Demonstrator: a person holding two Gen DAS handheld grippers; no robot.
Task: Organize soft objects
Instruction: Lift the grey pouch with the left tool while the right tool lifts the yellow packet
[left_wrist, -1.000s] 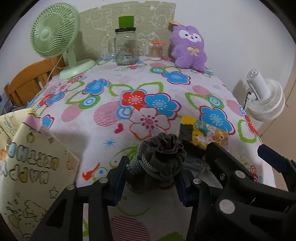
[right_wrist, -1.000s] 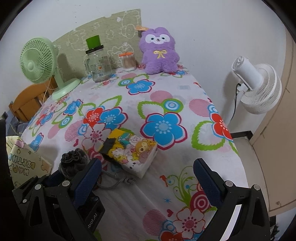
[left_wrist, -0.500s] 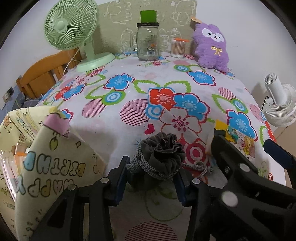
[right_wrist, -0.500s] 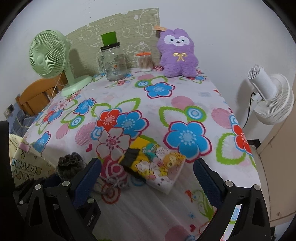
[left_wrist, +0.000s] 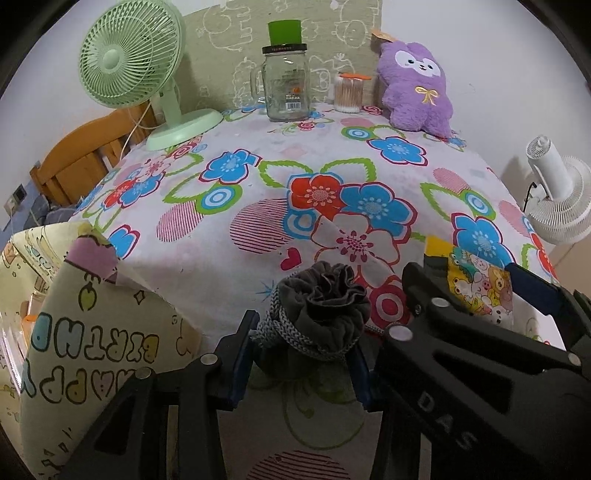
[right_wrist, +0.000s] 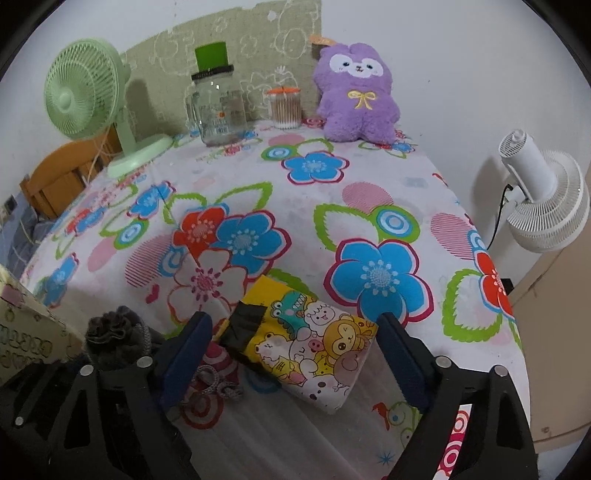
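My left gripper (left_wrist: 303, 354) is shut on a grey drawstring pouch (left_wrist: 317, 314), held just above the flowered tablecloth (left_wrist: 258, 192) near its front edge. The pouch's cord (right_wrist: 218, 384) trails on the cloth. In the right wrist view the pouch (right_wrist: 114, 339) shows at lower left. My right gripper (right_wrist: 293, 332) straddles a soft yellow cartoon-print pack (right_wrist: 314, 343) lying on the cloth. Its jaws are closing, one pad close to each side, neither visibly pressing. A purple plush (left_wrist: 417, 92) sits upright at the back right.
A cream "Happy Birthday" gift bag (left_wrist: 92, 332) stands open at the left front, beside the pouch. At the back stand a green fan (left_wrist: 136, 66), a glass jar (left_wrist: 286, 88) and a cotton-swab tub (left_wrist: 349, 94). A white fan (right_wrist: 543, 206) stands off the table's right edge.
The right gripper came forward and down over the cartoon pack, and its jaws narrowed around it. The left gripper kept hold of the pouch and hardly moved.
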